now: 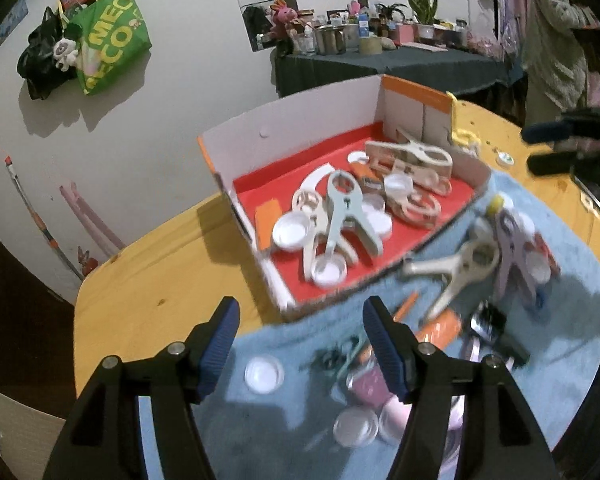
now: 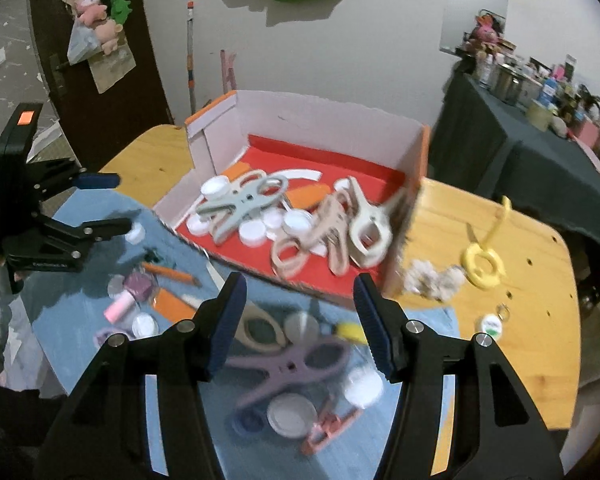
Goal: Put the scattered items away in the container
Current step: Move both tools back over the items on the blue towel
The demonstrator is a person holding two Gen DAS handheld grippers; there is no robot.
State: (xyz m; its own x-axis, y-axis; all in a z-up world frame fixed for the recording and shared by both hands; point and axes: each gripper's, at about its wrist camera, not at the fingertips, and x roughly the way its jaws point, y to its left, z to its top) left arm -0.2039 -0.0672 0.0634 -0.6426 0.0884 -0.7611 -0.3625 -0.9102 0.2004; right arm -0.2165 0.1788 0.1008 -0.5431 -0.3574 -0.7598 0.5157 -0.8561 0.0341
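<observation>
Item one: my left hand-held gripper (image 1: 301, 322), lower centre of the left wrist view, blue pads apart and nothing between them, above the blue mat (image 1: 260, 432). Item two: my right hand-held gripper (image 2: 299, 300), lower centre of the right wrist view, likewise parted and empty. Item three: the container, a cardboard box (image 1: 288, 128) with a red floor, centre of both views, resting on the wooden counter (image 1: 152, 280) with its near edge at the mat. Inside it: a grey-blue clip (image 1: 342, 216), several beige clips, white caps (image 1: 288, 234). Still on the mat: a lilac clip (image 2: 288, 364), lower centre of the right wrist view; a beige clip (image 1: 456, 268), right of centre in the left wrist view; a metal lid (image 2: 293, 416); an orange pencil (image 2: 172, 274); one white cap (image 1: 264, 374). On bare counter, right of the box: a yellow ring (image 2: 482, 264).
</observation>
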